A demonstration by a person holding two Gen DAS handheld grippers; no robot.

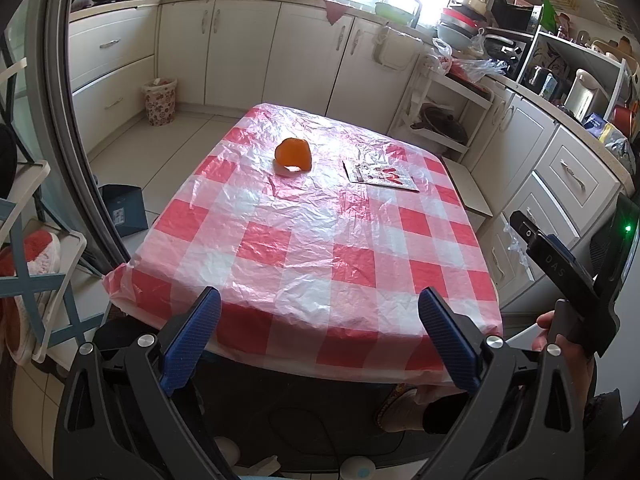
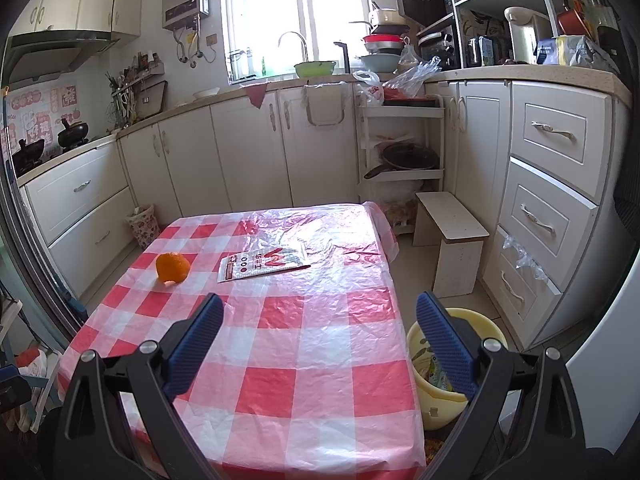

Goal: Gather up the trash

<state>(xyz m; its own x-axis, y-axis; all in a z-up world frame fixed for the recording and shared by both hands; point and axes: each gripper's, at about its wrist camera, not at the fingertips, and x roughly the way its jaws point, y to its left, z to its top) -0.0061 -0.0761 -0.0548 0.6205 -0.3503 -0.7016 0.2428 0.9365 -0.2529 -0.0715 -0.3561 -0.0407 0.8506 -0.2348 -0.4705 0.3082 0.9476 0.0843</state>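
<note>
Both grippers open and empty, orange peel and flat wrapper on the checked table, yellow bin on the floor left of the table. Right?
Nearly. The yellow bin sits right of the table, as the right wrist view shows. Otherwise correct: left hand-held gripper and right hand-held gripper open and empty, orange peel and wrapper on the table.

Checked tablecloth [image 2: 280, 360], white stool [image 2: 452, 232], black pan [image 2: 408, 158] on white shelf rack [image 2: 400, 174]

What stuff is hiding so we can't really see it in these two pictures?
- Yellow bin, right wrist view: the right gripper covers much of its inside, so its contents are unclear.
- Wrapper, both views: print too small to read.
- Orange peel, both views: the far side is hidden.
- Flowery bin, left wrist view: too far to see inside.
- Under the table: the tablecloth hides it.
</note>
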